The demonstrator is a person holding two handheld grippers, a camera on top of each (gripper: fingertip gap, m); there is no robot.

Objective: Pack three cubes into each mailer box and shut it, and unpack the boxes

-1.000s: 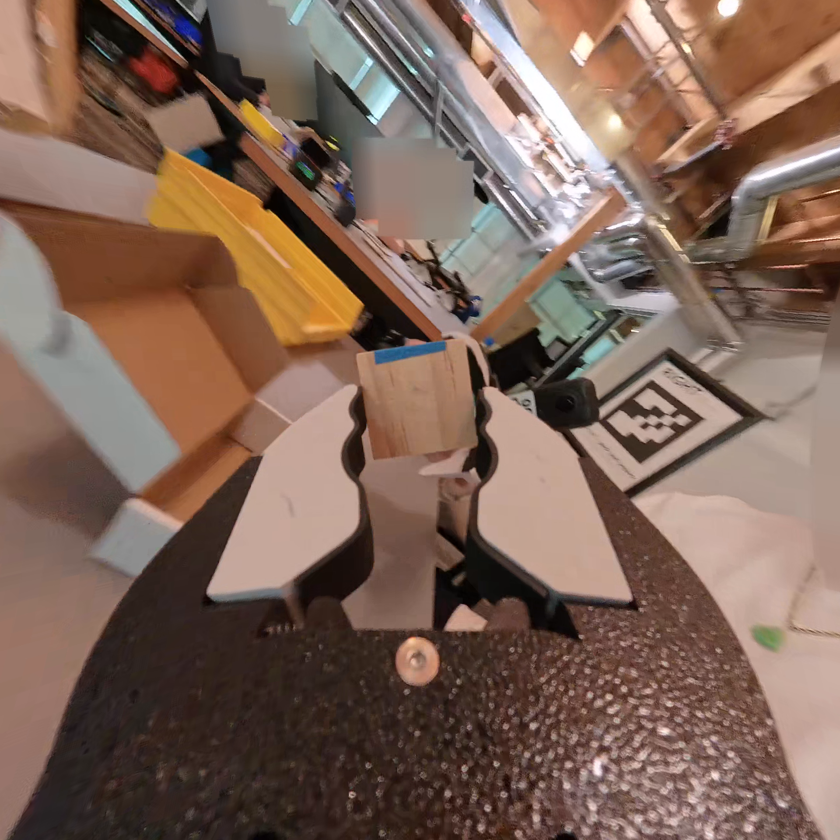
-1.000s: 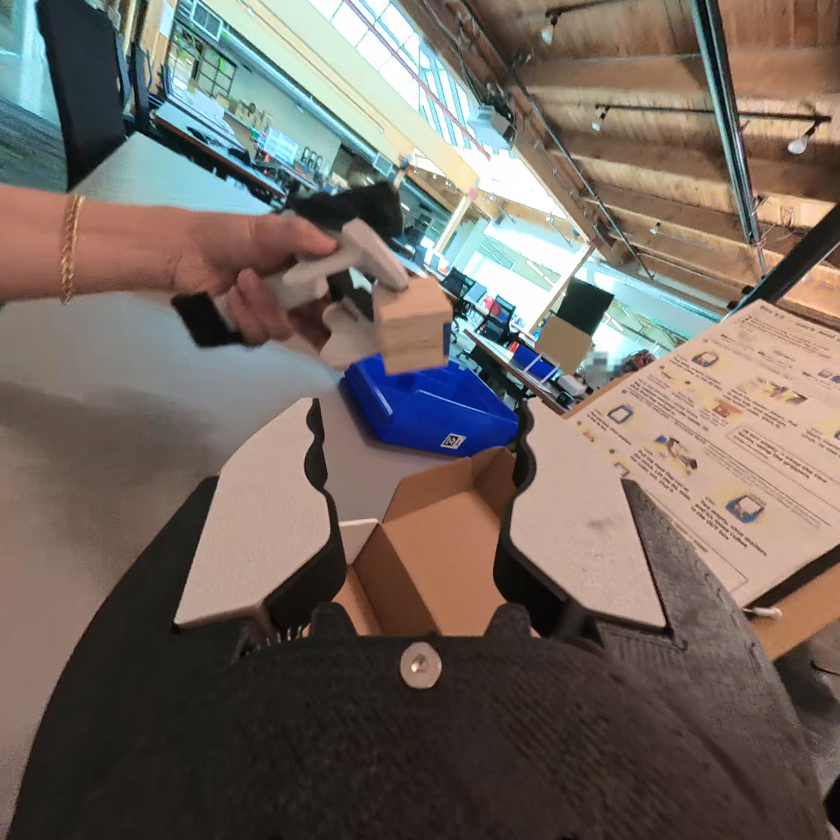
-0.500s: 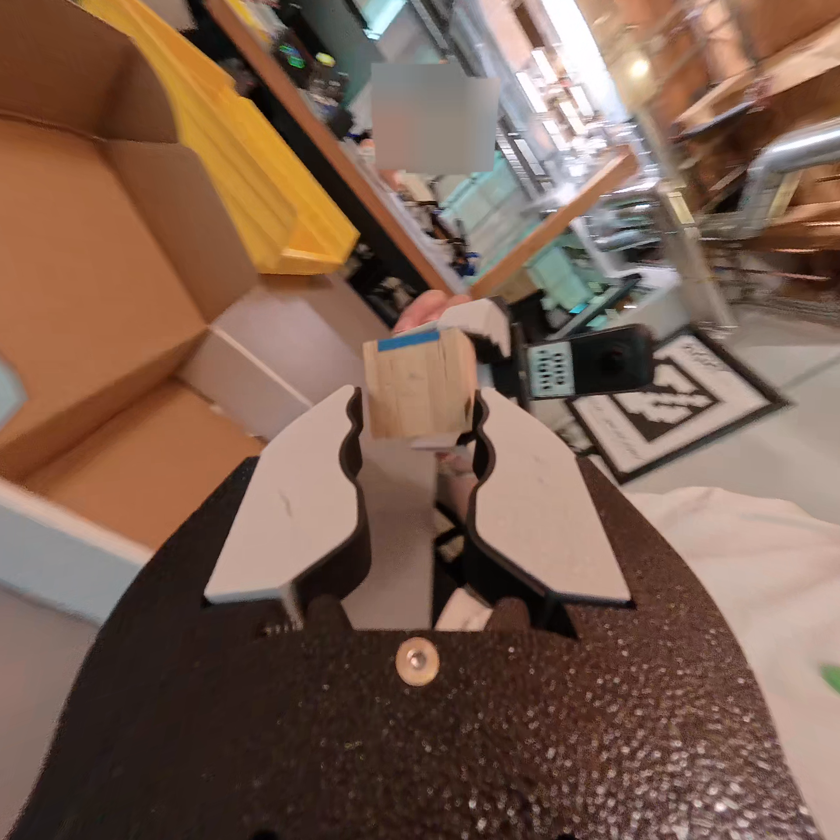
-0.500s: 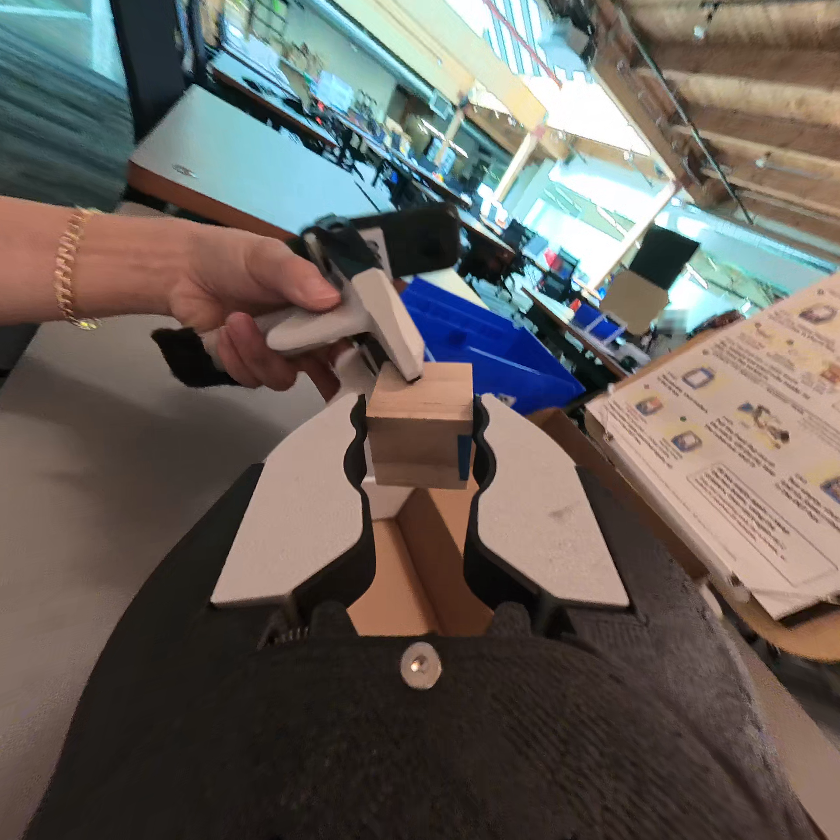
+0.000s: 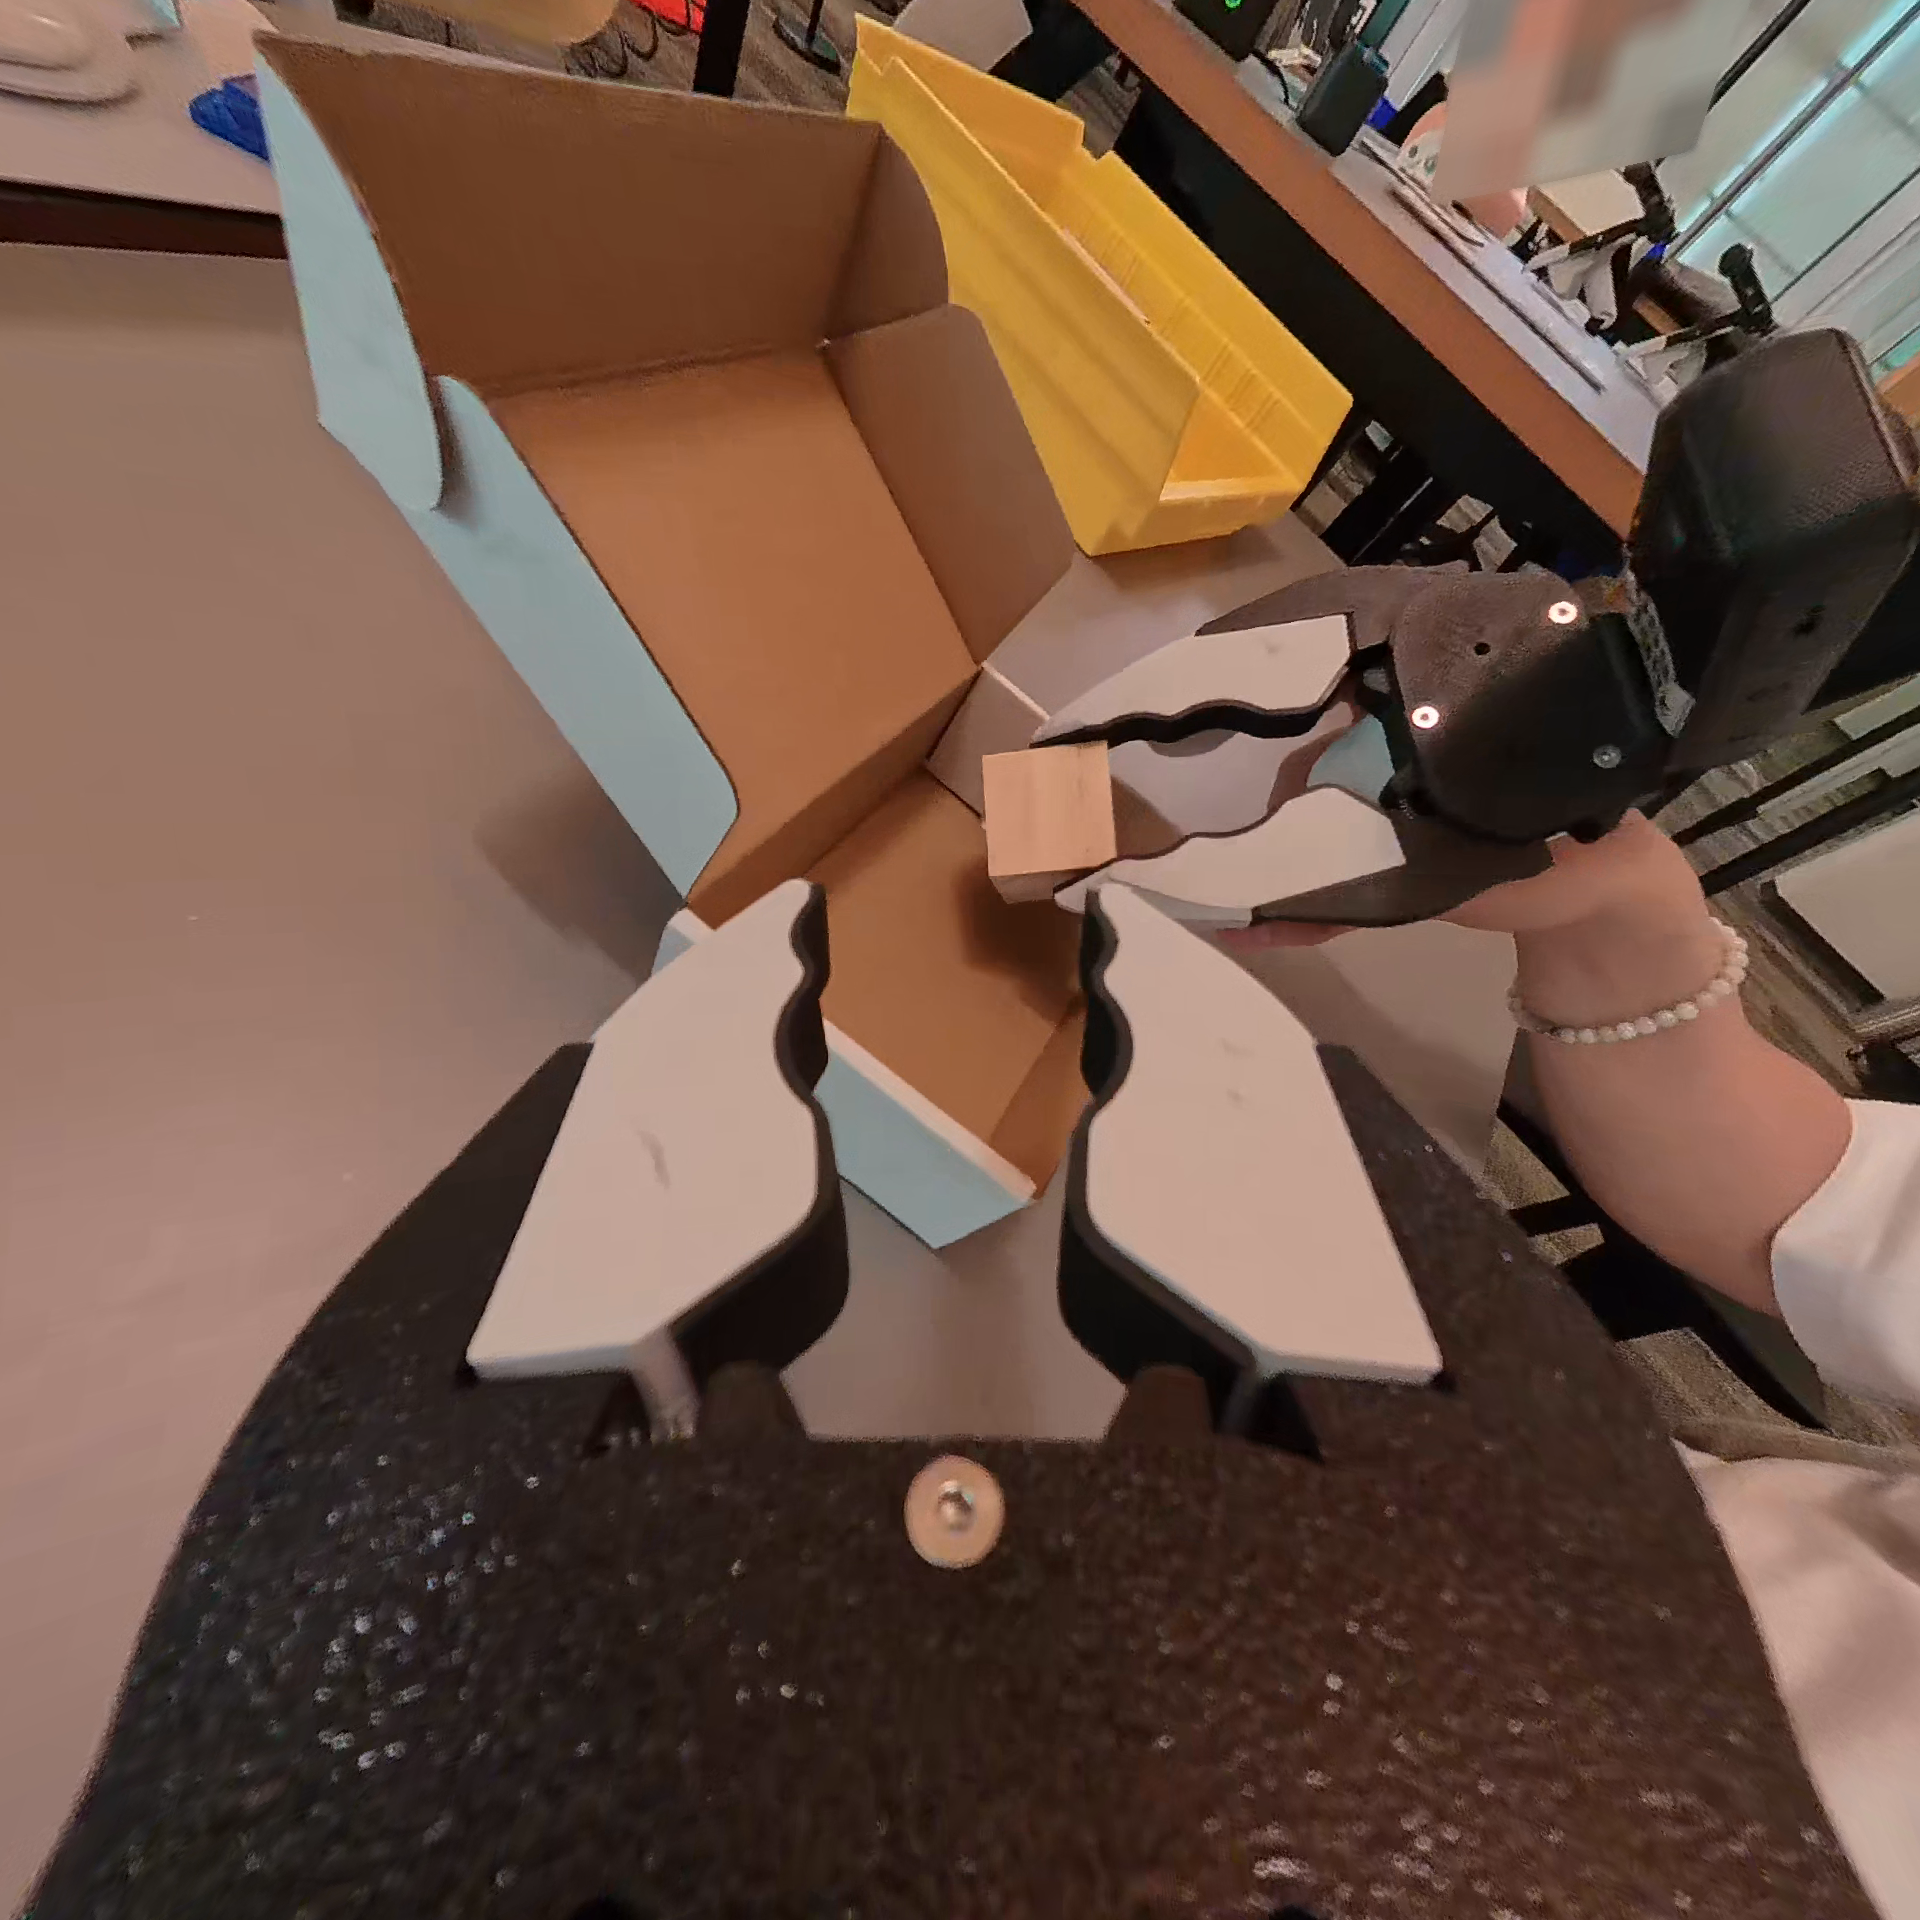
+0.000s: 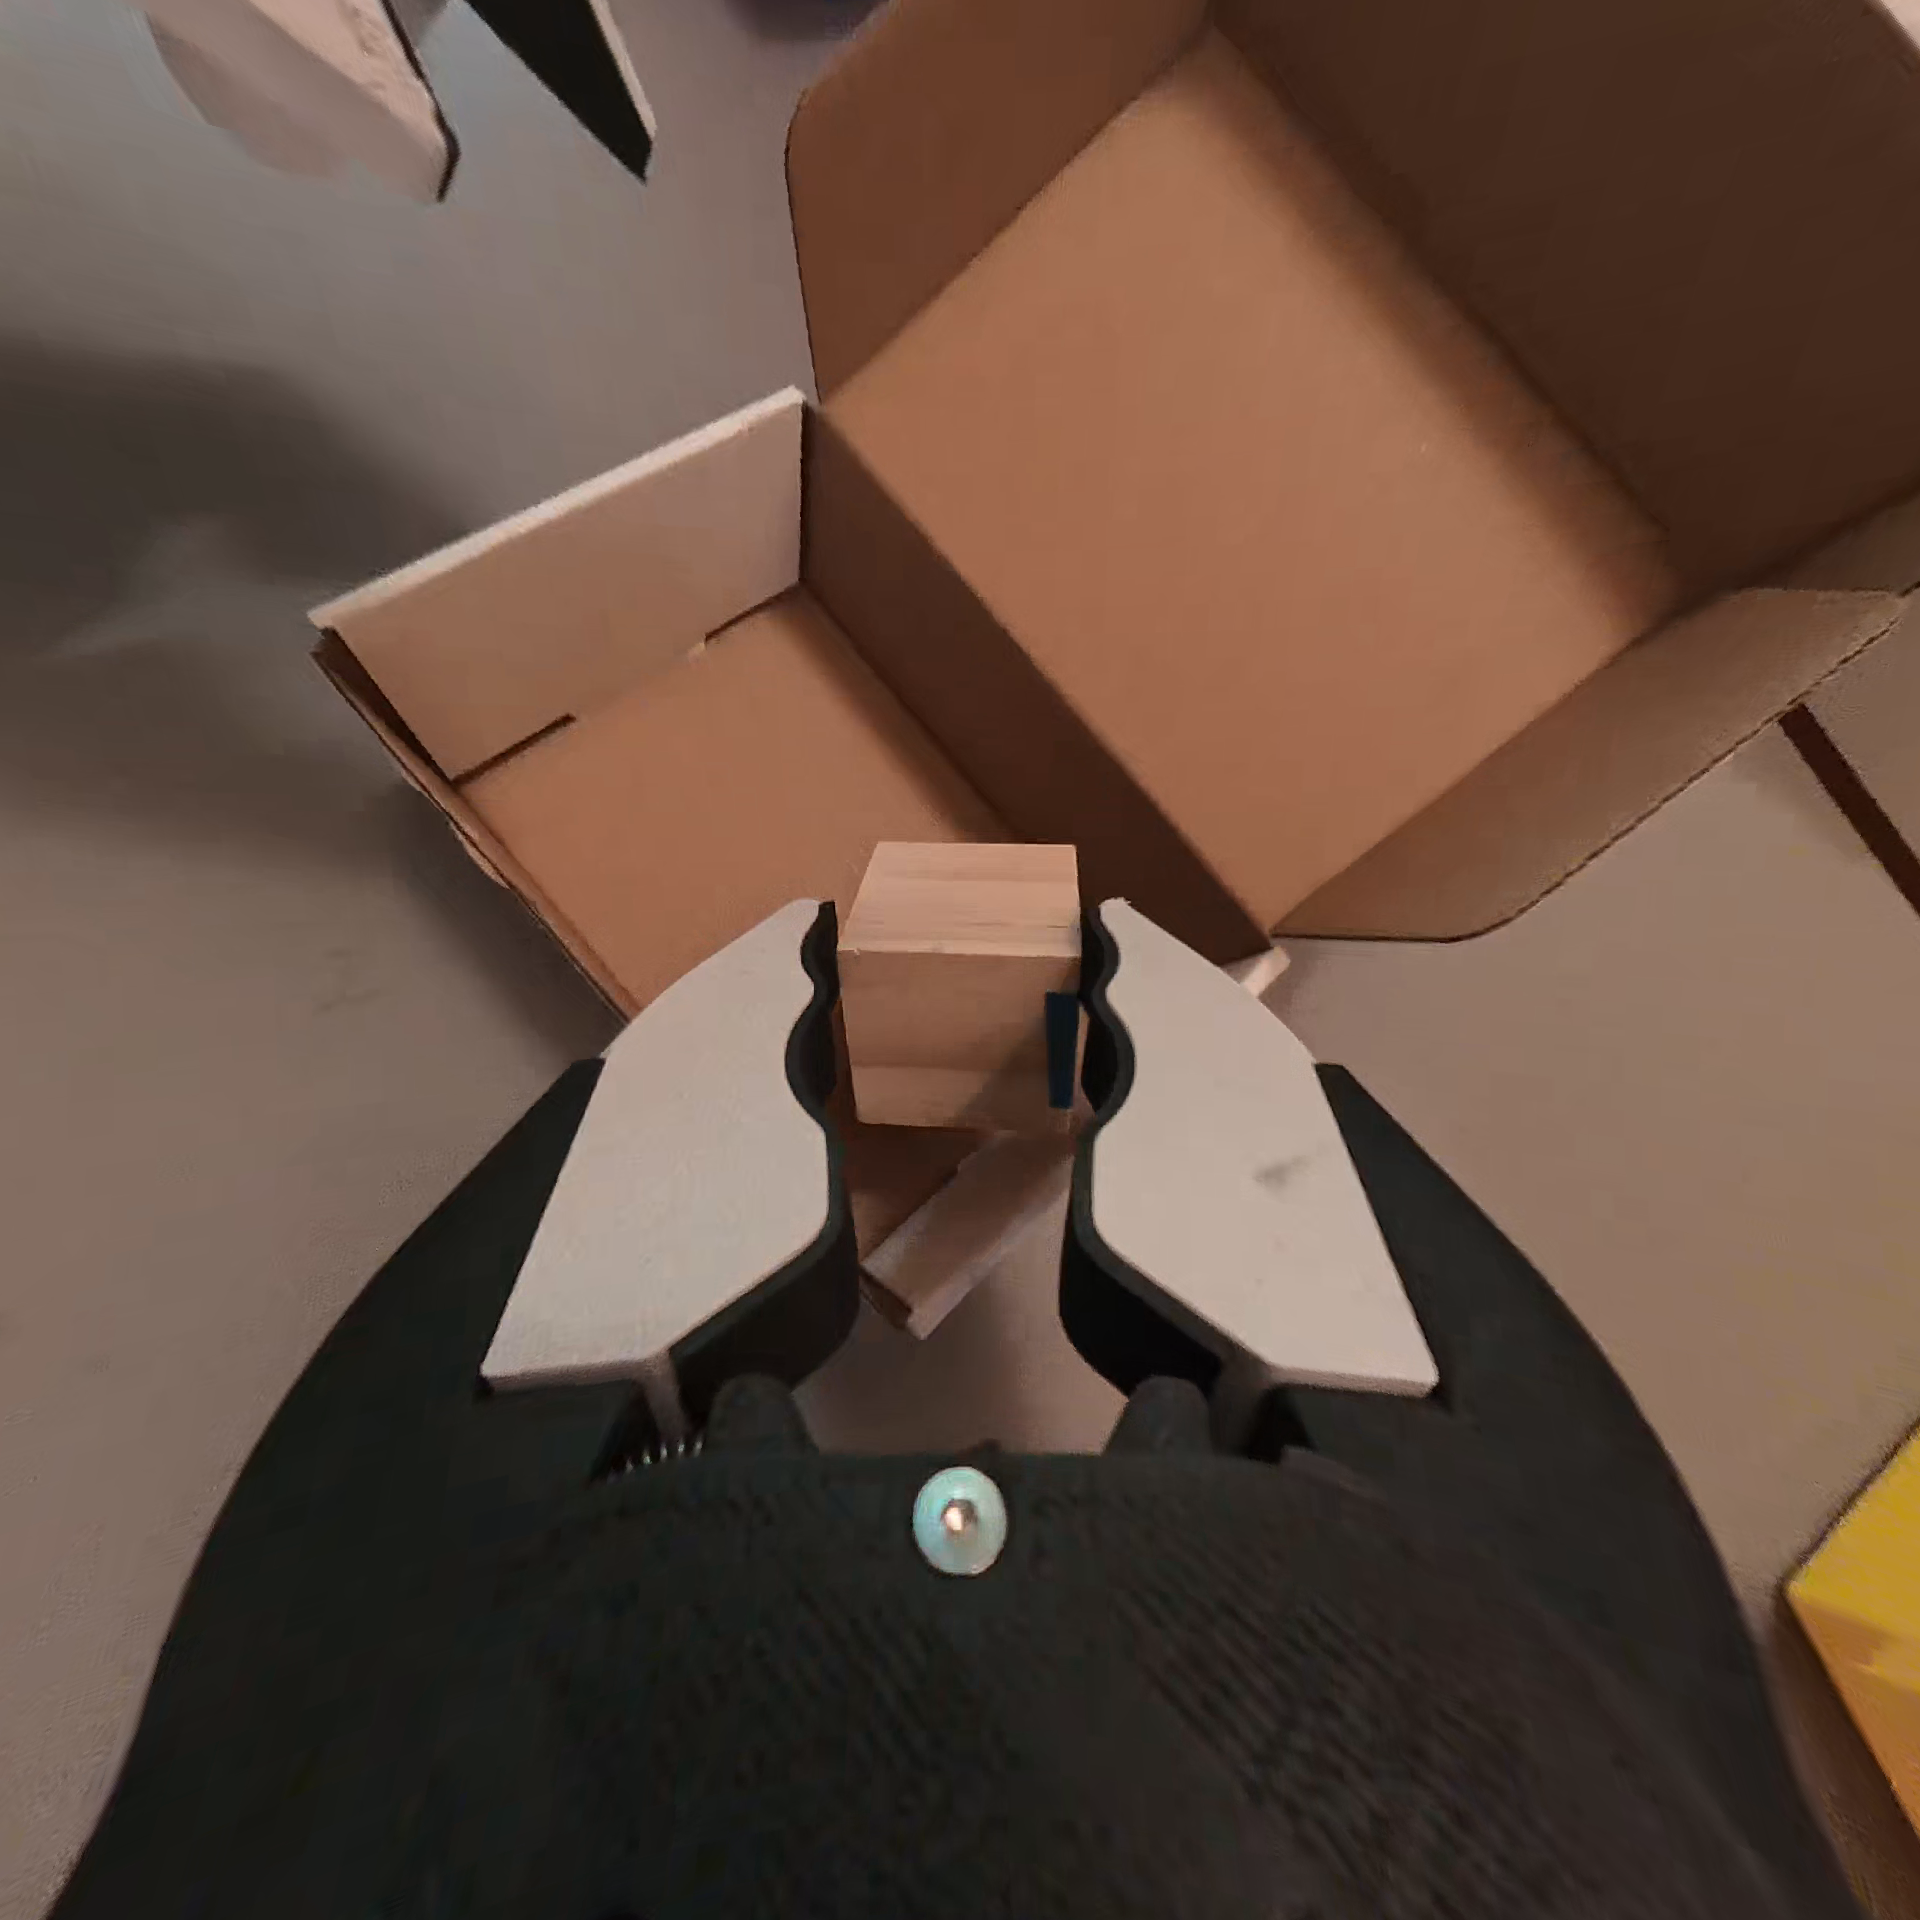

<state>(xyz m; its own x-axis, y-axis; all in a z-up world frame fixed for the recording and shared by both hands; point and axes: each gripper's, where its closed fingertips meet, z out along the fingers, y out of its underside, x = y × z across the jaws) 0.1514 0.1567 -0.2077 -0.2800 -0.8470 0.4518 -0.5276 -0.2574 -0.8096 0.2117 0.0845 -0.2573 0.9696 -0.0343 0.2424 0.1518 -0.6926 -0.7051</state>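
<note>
One wooden cube (image 6: 961,997) sits clamped between the right gripper (image 6: 958,971) jaws, poised above the open mailer box (image 6: 665,665) for dropping in, while the left gripper (image 5: 948,940) jaws gape empty nearby.

Mailer box (image 5: 540,582) pale blue outside, brown inside; cube (image 6: 961,997) light wood, blue tape; bin (image 5: 1122,343) yellow.

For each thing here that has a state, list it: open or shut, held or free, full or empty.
Mailer box: lid open and raised; no cube visible inside.
Wooden cube: held above the open box.
Right tongs: shut on the wooden cube.
Left tongs: open, holding nothing.
Yellow bin: on the table behind the box; visible part looks empty.
</note>
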